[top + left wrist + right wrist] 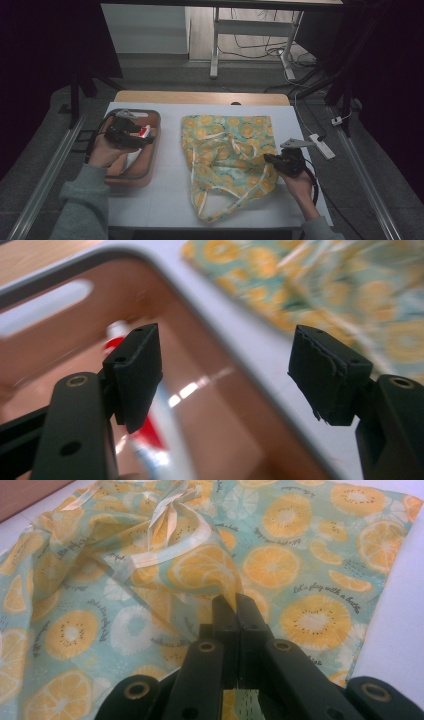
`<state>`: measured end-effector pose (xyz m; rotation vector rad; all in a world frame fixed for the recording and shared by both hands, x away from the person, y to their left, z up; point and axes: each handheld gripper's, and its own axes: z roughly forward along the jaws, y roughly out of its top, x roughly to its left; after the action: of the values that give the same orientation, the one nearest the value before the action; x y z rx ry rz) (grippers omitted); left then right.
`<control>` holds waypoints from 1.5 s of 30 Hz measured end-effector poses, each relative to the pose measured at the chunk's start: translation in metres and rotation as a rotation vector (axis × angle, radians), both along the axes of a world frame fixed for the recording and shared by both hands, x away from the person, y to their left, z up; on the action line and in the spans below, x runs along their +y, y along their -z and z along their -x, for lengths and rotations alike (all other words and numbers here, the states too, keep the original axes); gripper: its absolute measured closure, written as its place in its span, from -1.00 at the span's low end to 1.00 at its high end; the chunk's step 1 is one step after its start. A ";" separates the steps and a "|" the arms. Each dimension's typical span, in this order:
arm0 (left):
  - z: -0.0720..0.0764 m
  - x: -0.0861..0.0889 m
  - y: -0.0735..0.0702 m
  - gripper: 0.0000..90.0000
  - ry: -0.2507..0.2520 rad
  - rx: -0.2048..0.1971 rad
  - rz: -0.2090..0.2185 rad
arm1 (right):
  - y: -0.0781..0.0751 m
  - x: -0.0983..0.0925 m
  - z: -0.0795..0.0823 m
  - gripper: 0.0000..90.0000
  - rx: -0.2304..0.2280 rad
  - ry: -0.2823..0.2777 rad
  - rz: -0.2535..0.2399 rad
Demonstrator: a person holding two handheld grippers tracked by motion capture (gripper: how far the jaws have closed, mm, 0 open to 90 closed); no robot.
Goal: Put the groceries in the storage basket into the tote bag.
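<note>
The right gripper [235,605] has its two jaws pressed together on a fold of the cloth bag [280,565]; in the right gripper view the pinched cloth rises in a small peak just above the jaws, at the centre of the frame. In the high view this gripper [270,160] is at the right edge of the bag [225,150], which lies flat in the middle of the white table [170,200]. The left gripper [225,370] has its jaws spread wide with nothing between them. It hovers over the brown tray [145,170] at the left of the frame. Inside the tray lies a red and white tube [150,440], below the left jaw.
</note>
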<state>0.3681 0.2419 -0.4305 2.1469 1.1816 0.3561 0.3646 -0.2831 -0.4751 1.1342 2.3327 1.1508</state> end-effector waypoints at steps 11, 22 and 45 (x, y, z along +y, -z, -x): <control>-0.033 0.020 0.044 -0.42 -0.107 0.142 -0.055 | 0.003 0.002 0.000 0.98 0.011 -0.003 0.008; -0.056 0.020 0.073 -0.44 -0.160 0.273 -0.103 | 0.004 0.002 -0.001 0.98 0.013 -0.008 0.003; -0.057 0.015 0.077 0.60 -0.098 0.372 -0.064 | 0.002 0.003 0.001 0.98 0.006 -0.011 0.005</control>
<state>0.4246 0.2570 -0.5080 2.2799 1.5015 0.0331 0.3638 -0.2806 -0.4771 1.1263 2.3480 1.1457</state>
